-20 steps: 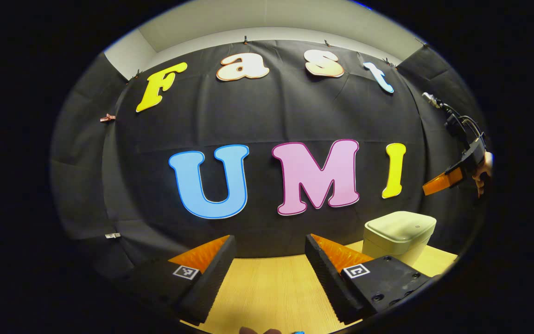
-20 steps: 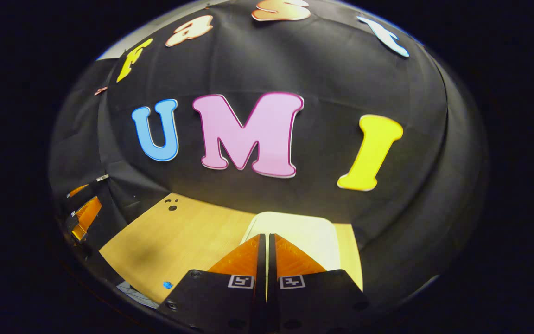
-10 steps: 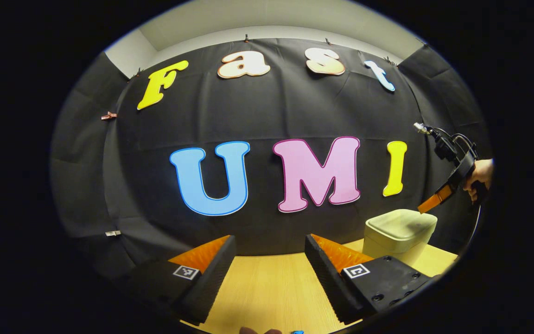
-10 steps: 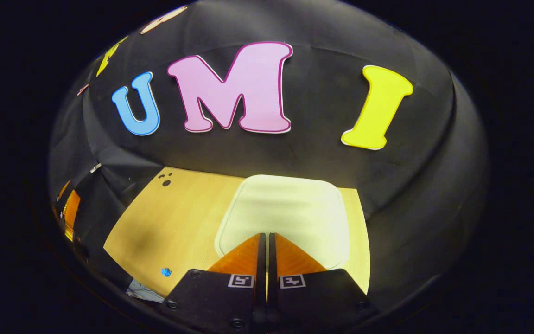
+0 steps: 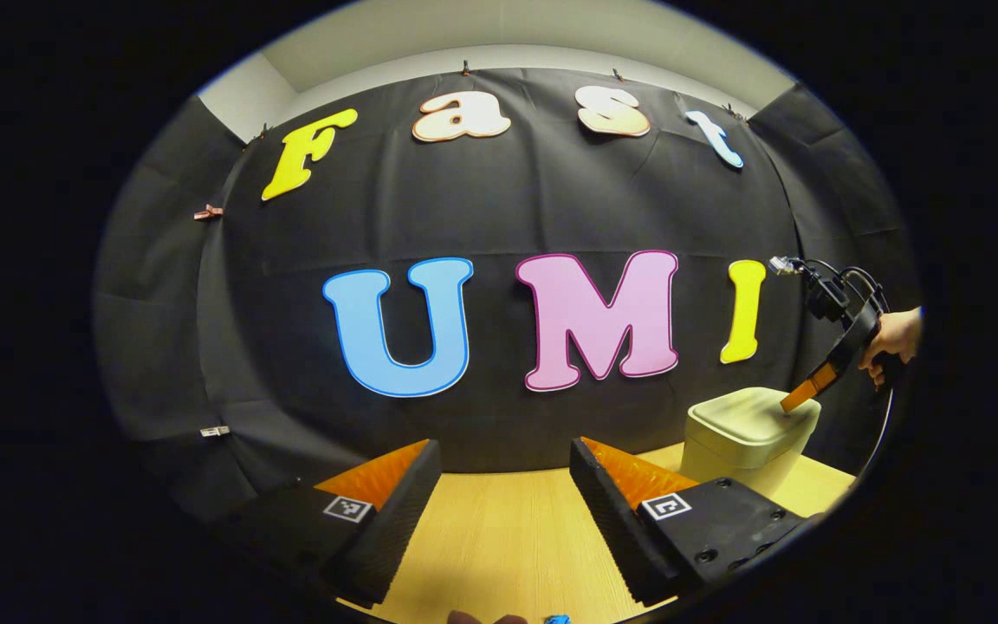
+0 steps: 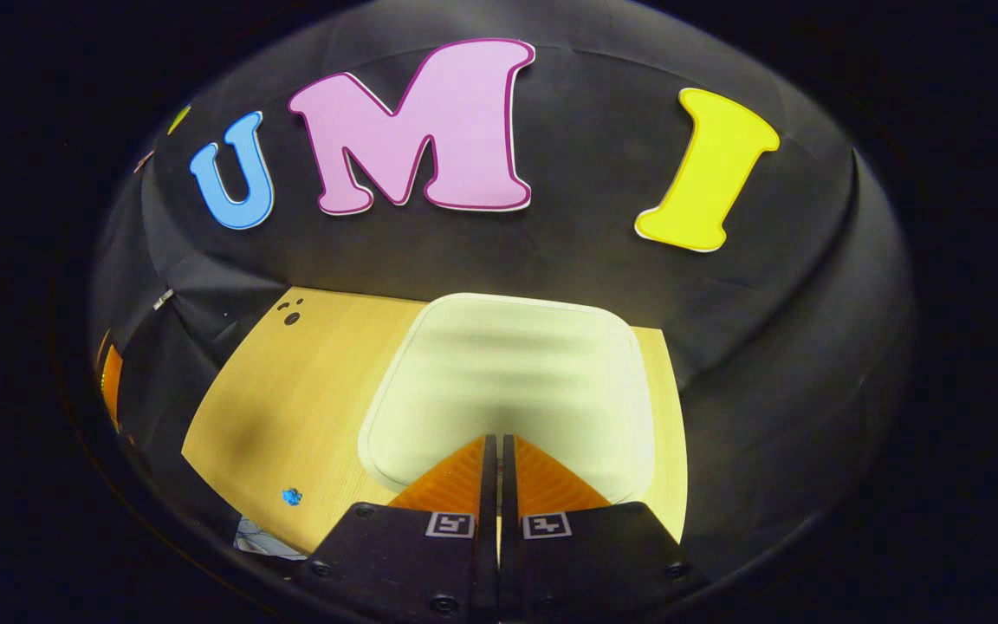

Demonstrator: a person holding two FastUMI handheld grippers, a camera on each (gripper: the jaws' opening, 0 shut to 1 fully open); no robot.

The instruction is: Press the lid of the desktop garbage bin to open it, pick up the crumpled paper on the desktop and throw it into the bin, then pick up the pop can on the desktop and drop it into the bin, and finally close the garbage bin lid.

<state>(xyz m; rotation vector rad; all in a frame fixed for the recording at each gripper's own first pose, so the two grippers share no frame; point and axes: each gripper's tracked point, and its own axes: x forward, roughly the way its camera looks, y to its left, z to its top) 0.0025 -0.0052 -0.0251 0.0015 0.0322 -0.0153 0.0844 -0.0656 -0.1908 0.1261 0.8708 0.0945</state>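
A pale cream desktop bin (image 5: 746, 438) stands at the right of the wooden table, lid down. In the right gripper view its lid (image 6: 508, 390) lies just beneath my right gripper (image 6: 497, 438), which is shut with nothing between its fingers. The left gripper view shows that right gripper (image 5: 787, 404) held by a hand (image 5: 893, 334), tilted down with its tip touching the lid top. My left gripper (image 5: 503, 459) hovers open over the table's left part, holding nothing.
The wooden table (image 5: 499, 546) runs to the black cloth wall behind. A small blue mark (image 6: 291, 497) sits near the table's front edge, and small dark holes (image 6: 291, 316) lie at its far left corner. A patch of something pale (image 6: 261, 539) shows below the table edge.
My right gripper has come down and forward from above the bin until its shut tip rests on the lid. The left gripper has barely moved.
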